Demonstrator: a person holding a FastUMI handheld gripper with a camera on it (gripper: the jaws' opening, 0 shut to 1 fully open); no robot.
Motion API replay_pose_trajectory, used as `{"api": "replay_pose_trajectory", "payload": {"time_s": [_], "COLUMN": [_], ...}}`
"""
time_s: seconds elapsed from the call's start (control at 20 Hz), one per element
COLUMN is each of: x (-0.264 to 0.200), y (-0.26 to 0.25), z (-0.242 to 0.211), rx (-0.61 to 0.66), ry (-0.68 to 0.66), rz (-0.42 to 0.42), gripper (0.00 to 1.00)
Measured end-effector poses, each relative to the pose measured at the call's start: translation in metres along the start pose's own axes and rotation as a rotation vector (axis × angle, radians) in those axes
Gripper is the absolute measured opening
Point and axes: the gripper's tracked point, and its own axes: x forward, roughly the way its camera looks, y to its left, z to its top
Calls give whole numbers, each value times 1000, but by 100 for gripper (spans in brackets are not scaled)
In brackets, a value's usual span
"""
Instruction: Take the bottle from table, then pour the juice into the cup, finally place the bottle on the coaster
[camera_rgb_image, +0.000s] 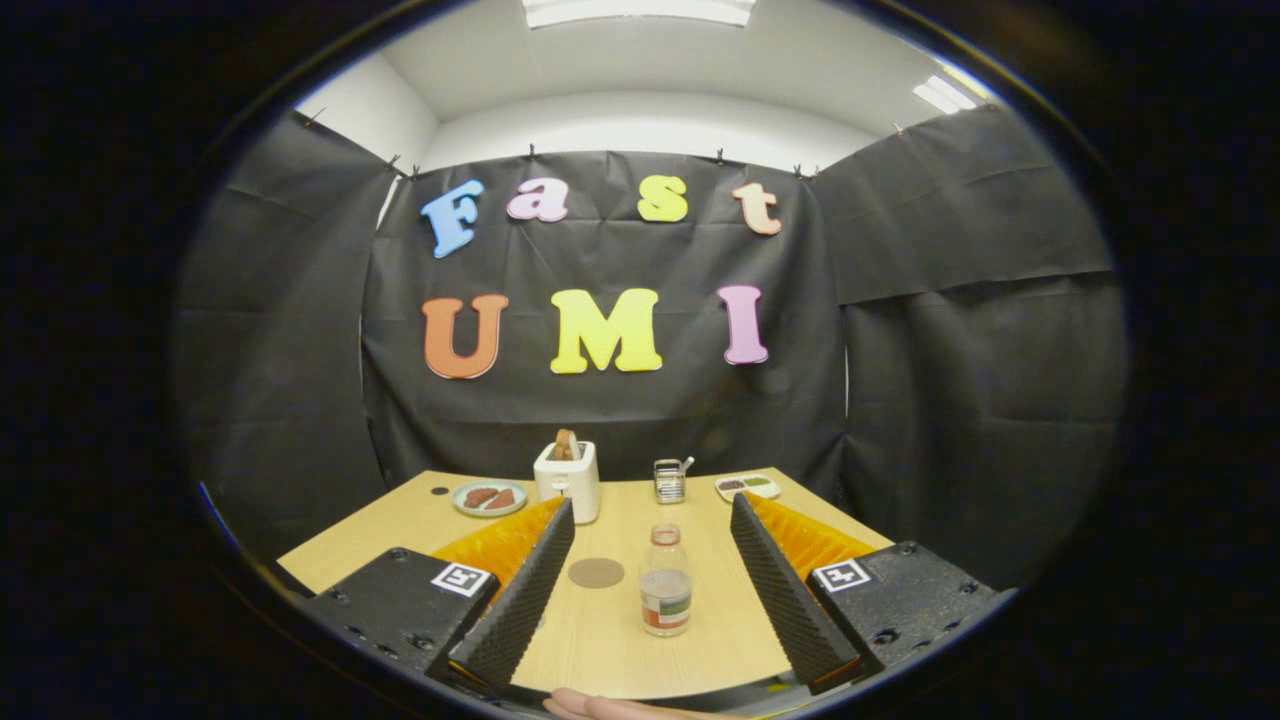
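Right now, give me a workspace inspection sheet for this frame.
Surface: wooden table, light, flat.
Job's things: bottle upright between the jaws, untouched; round coaster beside it, bare; cup not identified.
Clutter: toaster with bread, plate of food, metal holder, small divided dish, all at the far edge.
Grippers: gripper jaws open wide, holding nothing.
Cables: nothing seen.
Surroundings: black cloth walls, ceiling lights.

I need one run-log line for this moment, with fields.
phase: approach | tongs: open, nothing held | clear plastic juice bottle: upright between fingers, untouched | round brown coaster: bare, beside bottle | surface: wooden table
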Motion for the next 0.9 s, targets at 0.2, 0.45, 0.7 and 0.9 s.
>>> {"api": "replay_pose_trajectory", "payload": {"time_s": [0.2,0.45,0.7,0.9], "x": [18,43,64,79], "y": [-10,-17,-19,-18], "z": [-26,-55,-88,-114], "rx": [-22,-9,-45,-73], "ry": [16,41,61,71], "rz": [-25,-28,-38,-38], "gripper": [100,100,100,100]}}
